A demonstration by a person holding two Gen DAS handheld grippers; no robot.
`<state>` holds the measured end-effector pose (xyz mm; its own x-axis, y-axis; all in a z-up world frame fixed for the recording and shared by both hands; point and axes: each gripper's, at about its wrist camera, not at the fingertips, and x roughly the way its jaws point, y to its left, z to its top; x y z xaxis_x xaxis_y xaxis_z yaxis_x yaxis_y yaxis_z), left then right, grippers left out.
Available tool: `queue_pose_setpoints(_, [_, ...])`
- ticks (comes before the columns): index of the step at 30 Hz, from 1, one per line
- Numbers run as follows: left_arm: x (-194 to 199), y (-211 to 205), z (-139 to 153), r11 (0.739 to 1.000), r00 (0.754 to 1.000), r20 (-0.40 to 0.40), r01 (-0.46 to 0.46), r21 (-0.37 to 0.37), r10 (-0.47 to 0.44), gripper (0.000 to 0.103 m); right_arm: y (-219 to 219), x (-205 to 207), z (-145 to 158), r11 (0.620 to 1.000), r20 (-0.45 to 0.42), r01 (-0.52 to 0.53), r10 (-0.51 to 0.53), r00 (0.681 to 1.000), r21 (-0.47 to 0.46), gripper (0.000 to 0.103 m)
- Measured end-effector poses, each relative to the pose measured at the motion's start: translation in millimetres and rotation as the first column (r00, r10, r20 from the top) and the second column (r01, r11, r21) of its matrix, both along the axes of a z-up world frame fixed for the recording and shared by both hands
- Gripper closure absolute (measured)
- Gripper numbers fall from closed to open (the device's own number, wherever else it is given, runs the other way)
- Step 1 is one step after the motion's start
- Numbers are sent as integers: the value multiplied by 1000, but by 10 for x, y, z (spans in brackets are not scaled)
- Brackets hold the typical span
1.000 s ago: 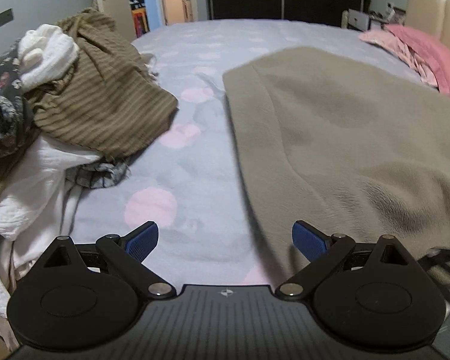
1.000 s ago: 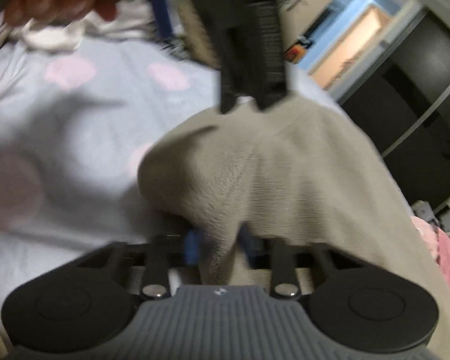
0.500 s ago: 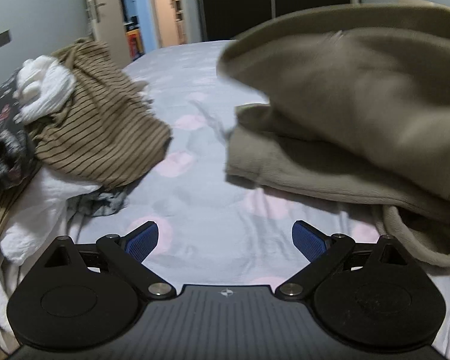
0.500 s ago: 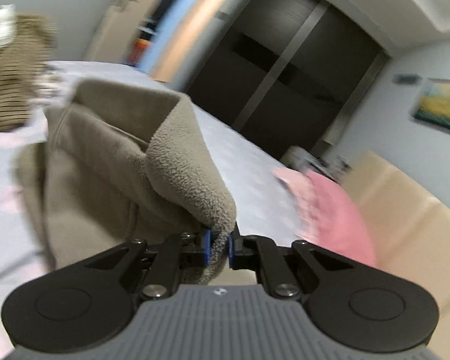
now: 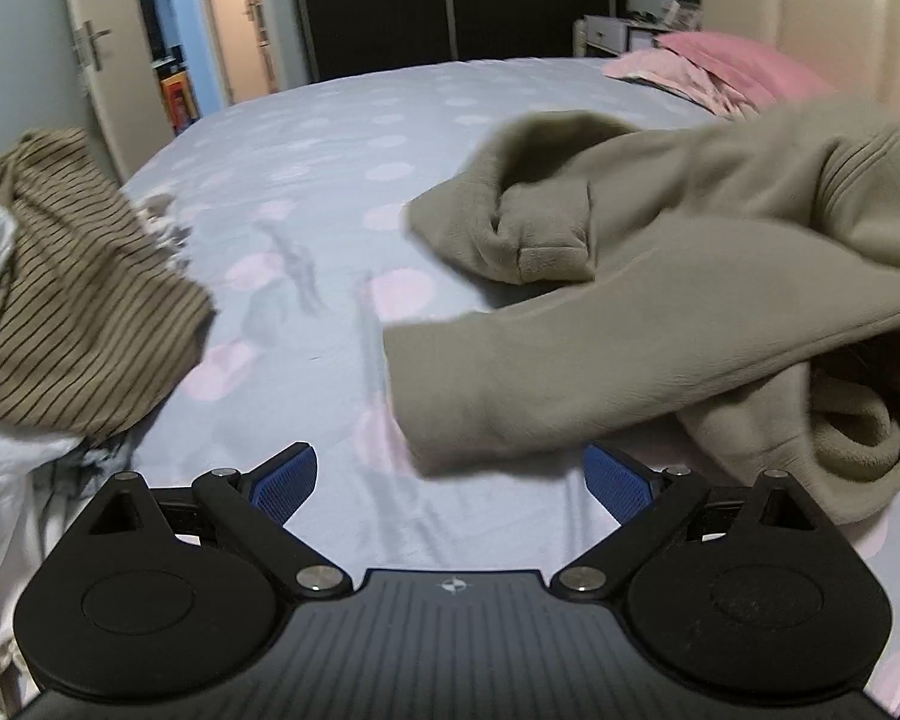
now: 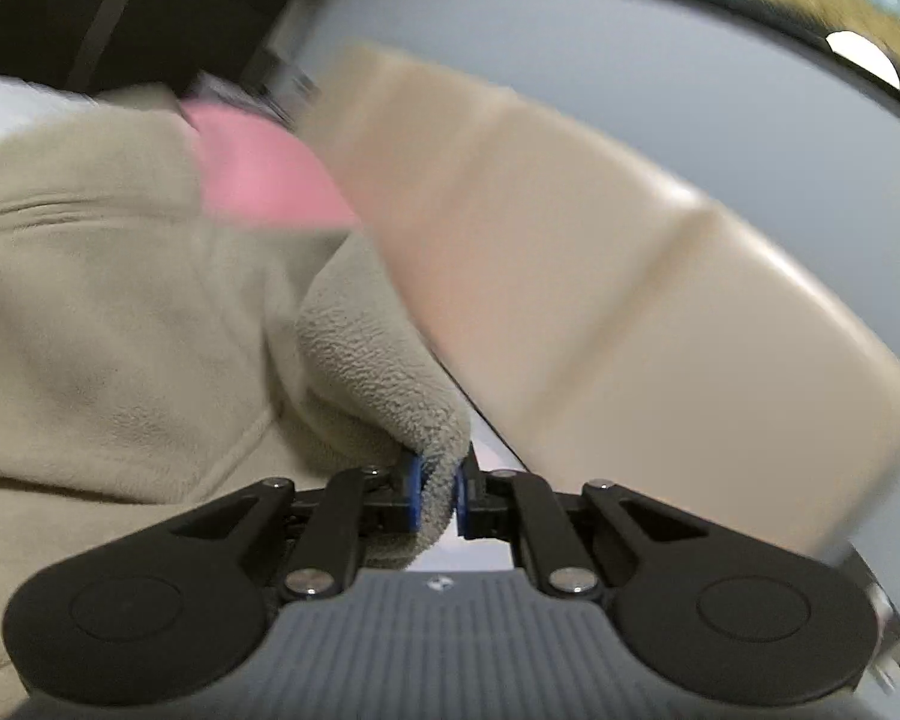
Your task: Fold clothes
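Observation:
A beige fleece garment (image 5: 660, 300) lies bunched and partly lifted on the right of the bed, a sleeve end reaching toward my left gripper. My left gripper (image 5: 450, 480) is open and empty, low over the sheet just in front of the fleece. My right gripper (image 6: 437, 495) is shut on a fold of the same fleece (image 6: 120, 312) and holds it up, tilted toward the headboard.
A pile of clothes with a brown striped top (image 5: 72, 300) and white fabric (image 5: 6, 480) sits at the left. Pink pillows (image 5: 744, 60) lie by the beige headboard (image 6: 630, 276). The grey sheet with pink dots (image 5: 342, 168) stretches to the far edge.
The right gripper has lifted the fleece off the bed and swung it right toward the headboard. The flat fleece is now bunched. The left gripper stayed open and turned slightly right.

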<state>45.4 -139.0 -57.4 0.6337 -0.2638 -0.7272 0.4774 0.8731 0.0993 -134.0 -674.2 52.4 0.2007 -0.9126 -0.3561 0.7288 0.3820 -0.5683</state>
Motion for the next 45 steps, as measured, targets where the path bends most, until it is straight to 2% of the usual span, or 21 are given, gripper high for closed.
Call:
queue_pose_setpoints(1, [4,-69,-18,1000,1000,-5,15,1,-15,5,-92,-34,-79,1000,-26,29,-29,999,6,93])
queue_pose_setpoints(3, [1,-182,-45,999,999,-24,41,-9,-41,5,-272,-112,-241,993,-55,62,-57,997,96,92])
queue_pose_setpoints(6, [-48,-363,-86,994,993,-77,90,-56,-94,5,-315,-215,-378,975,-16,62,-60,998,212,91])
queue_pose_setpoints(9, [-127,-532,-119,983,980,-123,140,-117,-154,5,-125,-200,-406,970,12,12,-15,1000,244,87])
queue_pose_setpoints(10, [-159,-593,-128,978,975,-138,155,-139,-174,5,-41,-211,-401,969,24,-8,2,1000,246,78])
queue_pose_setpoints(11, [-183,-654,-138,974,971,-149,164,-155,-187,5,75,-229,-372,970,44,-37,27,999,242,64])
queue_pose_setpoints(12, [-197,-725,-166,970,966,-161,175,-167,-201,5,221,-226,-325,969,70,-77,62,996,235,59])
queue_pose_setpoints(15, [-221,-956,-280,966,956,-193,190,-173,-223,5,580,-231,-171,949,138,-211,183,973,233,57])
queue_pose_setpoints(17, [-226,-1106,-370,971,953,-210,186,-152,-216,5,834,-219,-148,898,190,-351,309,932,264,54])
queue_pose_setpoints(19, [-235,-1218,-427,977,956,-216,177,-121,-200,9,1110,-229,-167,819,220,-491,442,870,298,52])
queue_pose_setpoints(22, [-231,-1342,-491,985,960,-221,163,-54,-170,26,1454,-163,-313,708,190,-629,603,775,321,47])
queue_pose_setpoints(23, [-228,-1377,-507,987,962,-223,158,-30,-161,36,1565,-138,-406,671,173,-662,647,743,332,46])
queue_pose_setpoints(25, [-214,-1420,-538,986,957,-238,166,-23,-167,48,1772,-63,-614,606,112,-704,724,681,370,46])
queue_pose_setpoints(27, [-214,-1432,-568,986,957,-237,167,-18,-166,63,1969,0,-801,556,21,-743,795,606,373,46])
queue_pose_setpoints(28, [-213,-1428,-583,986,960,-226,165,-14,-164,66,2038,22,-881,547,-27,-752,815,579,367,46])
queue_pose_setpoints(30, [-216,-1404,-589,987,962,-221,162,-18,-162,77,2106,63,-1020,560,-114,-751,821,559,350,46])
queue_pose_setpoints(33, [-214,-1345,-557,987,964,-212,160,-26,-162,85,2041,171,-1245,587,-201,-737,809,553,335,49])
queue_pose_setpoints(35, [-216,-1297,-479,987,970,-181,158,-34,-161,89,1999,192,-1299,594,-221,-737,804,552,323,66])
queue_pose_setpoints(37, [-204,-1242,-381,988,977,-150,146,-44,-151,91,1978,214,-1239,604,-186,-733,795,577,311,80])
queue_pose_setpoints(41, [-117,-1085,-86,989,987,-86,130,-74,-136,92,1915,187,-846,655,-42,-722,747,664,226,83])
queue_pose_setpoints(45, [-25,-814,370,988,993,10,118,-101,-117,93,1873,160,-418,681,47,-709,714,698,183,84])
